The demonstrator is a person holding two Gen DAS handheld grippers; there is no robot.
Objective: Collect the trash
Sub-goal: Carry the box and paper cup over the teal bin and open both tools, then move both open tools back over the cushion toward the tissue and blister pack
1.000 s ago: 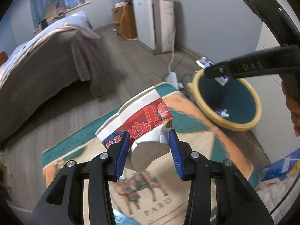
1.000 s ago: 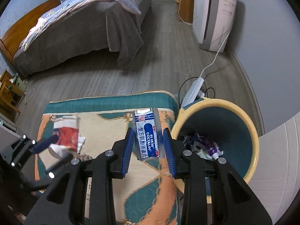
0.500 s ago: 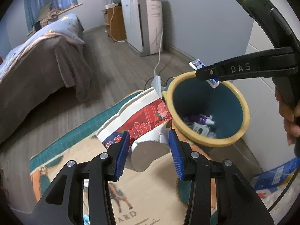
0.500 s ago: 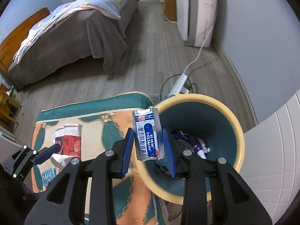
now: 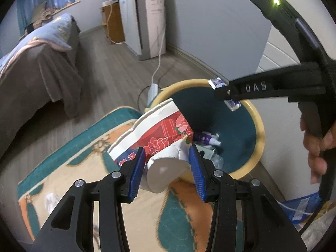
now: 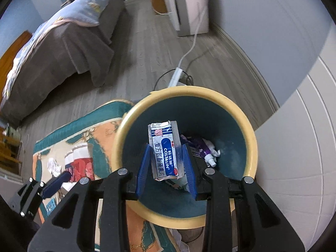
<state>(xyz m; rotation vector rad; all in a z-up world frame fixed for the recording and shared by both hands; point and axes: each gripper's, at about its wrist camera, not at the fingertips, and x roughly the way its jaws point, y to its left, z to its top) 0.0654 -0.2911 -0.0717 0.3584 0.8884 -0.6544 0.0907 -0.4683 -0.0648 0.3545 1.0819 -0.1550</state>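
Right gripper (image 6: 166,163): blue fingers clamped on a flat blue-and-white COLTALIN medicine sachet (image 6: 163,150), held directly above the open mouth of the yellow-rimmed teal trash bin (image 6: 250,134), which contains a purple tube (image 6: 202,147) and crumpled scraps. Left gripper (image 5: 167,166): fingers clamped on a crushed red-and-white floral paper cup (image 5: 161,138), positioned over the patterned rug (image 5: 84,147) just beside the bin's near rim. White tissue scrap (image 6: 53,166) lies on the rug.

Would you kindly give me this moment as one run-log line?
left gripper: shut on crushed paper cup beside bin | right gripper: shut on medicine packet over bin | release pending
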